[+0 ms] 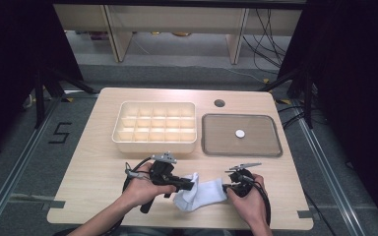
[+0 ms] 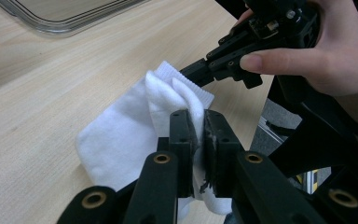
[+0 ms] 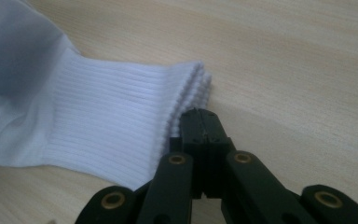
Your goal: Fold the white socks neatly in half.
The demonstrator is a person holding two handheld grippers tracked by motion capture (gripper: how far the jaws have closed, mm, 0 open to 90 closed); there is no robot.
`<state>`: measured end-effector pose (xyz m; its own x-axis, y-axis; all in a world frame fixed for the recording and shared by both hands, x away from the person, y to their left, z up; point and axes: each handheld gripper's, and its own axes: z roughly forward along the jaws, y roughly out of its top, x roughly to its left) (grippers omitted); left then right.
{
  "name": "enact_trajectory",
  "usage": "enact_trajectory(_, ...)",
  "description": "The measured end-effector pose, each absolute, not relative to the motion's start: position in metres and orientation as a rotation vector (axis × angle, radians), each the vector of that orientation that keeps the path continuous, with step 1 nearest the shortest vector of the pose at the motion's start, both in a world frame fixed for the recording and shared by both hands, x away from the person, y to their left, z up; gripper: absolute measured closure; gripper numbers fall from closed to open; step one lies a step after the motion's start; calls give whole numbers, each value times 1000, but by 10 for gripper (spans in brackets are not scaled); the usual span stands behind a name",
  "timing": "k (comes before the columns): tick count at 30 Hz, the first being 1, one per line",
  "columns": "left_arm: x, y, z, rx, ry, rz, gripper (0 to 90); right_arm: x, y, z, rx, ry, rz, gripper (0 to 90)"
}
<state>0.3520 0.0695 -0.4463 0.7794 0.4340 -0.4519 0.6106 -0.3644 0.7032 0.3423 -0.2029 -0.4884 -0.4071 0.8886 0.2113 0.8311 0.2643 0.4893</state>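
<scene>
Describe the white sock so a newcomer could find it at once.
Start at the wooden table and go to its near edge, in front of the compartment box. The white sock lies there between both hands, the only soft cloth thing, pinched at each end by black fingers.

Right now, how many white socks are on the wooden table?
1. The white ribbed fabric sock lies at the table's near edge, pinched between the left gripper and the right gripper. Its folds could hide a second one.

Soft white ribbed cloth sock [image 3: 102,121] lies on a matt, pale wood-grain table [image 3: 284,56]; gripper jaws are matt black plastic.
</scene>
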Motion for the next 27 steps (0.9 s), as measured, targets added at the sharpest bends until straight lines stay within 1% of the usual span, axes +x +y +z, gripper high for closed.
enact_trajectory(27,353,66,-452,2029,798,-228,822,341,-195,-490,1626,2432,832,900)
